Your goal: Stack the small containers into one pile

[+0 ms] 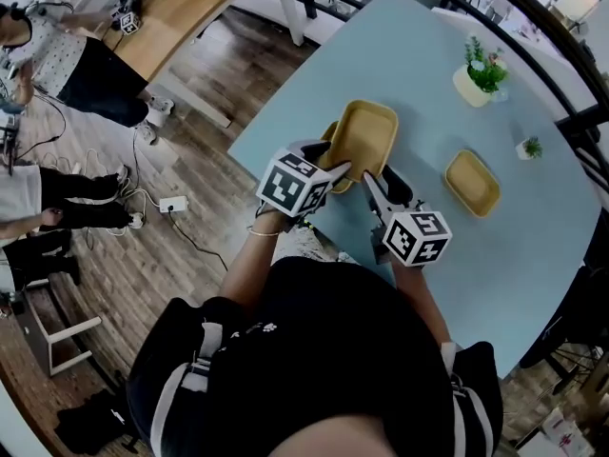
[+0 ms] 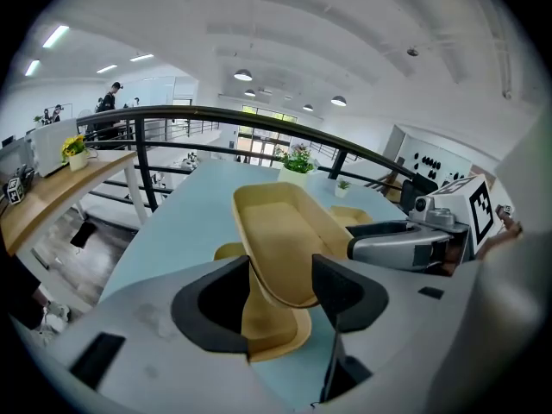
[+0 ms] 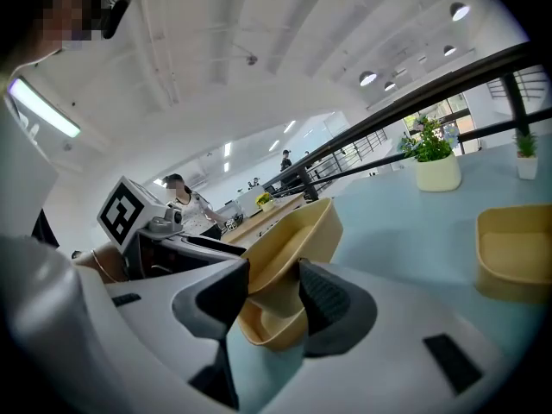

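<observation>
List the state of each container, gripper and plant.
upper container: lifted, tilted, gripped by both grippers
lower container: lying flat beneath it
third container: upright, empty, apart
left gripper: shut on upper container
right gripper: shut on upper container
large potted plant: upright
small potted plant: upright

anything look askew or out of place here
The upper container is tilted, pinched at its near end by the left gripper and right gripper over the lower container. A third container sits apart.

blue table, large potted plant, small potted plant; wooden floor, power strip
</observation>
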`<state>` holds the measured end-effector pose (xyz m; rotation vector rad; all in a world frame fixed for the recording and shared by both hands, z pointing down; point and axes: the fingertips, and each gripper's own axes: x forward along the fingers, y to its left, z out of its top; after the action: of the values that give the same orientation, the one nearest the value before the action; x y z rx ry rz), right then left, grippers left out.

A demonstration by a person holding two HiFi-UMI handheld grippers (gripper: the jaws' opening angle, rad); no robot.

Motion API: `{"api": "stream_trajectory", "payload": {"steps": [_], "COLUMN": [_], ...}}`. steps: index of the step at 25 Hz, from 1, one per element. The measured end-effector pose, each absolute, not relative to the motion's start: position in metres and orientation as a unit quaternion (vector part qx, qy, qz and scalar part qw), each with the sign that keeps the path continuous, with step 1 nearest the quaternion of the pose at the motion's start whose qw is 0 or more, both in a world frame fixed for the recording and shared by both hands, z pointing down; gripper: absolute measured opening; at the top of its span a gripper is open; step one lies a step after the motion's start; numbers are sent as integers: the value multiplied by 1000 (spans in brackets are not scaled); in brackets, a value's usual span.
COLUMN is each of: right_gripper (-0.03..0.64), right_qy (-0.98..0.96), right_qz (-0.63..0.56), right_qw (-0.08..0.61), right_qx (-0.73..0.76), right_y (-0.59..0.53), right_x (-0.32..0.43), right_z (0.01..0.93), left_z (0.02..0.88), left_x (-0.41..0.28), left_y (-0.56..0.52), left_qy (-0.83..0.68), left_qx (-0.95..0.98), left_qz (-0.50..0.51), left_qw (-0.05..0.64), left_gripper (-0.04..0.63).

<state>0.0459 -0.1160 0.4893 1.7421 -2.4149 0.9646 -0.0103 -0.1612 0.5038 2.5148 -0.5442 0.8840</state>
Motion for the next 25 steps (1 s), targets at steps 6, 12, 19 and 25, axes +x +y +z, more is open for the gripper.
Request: {"api": "stream_trajectory", "payload": {"steps": [6,12,19,25], "right_gripper": [189,190,189,189], "right_qy": [-758,-753,-740,-729], "right_qz": [325,330,340,350], "right_qw": [4,14,23,32], "right_qx": [565,569,579,587], "right_y": [-117,-117,-110,-108], "right_x": [22,-1,-8,-8], "right_z": [499,504,518,533], "left_z": [514,523,535,546], "left_x": [-32,-52,-60,-59], "left_y": [-166,-168,-161,-159], "left_qy": [-178,-165,-148,-134], "left_qx": [903,901,899,897], "left_qz": [315,323,325,337], "left_qw": [232,237,253,253], "left_gripper": [224,225,224,224]}}
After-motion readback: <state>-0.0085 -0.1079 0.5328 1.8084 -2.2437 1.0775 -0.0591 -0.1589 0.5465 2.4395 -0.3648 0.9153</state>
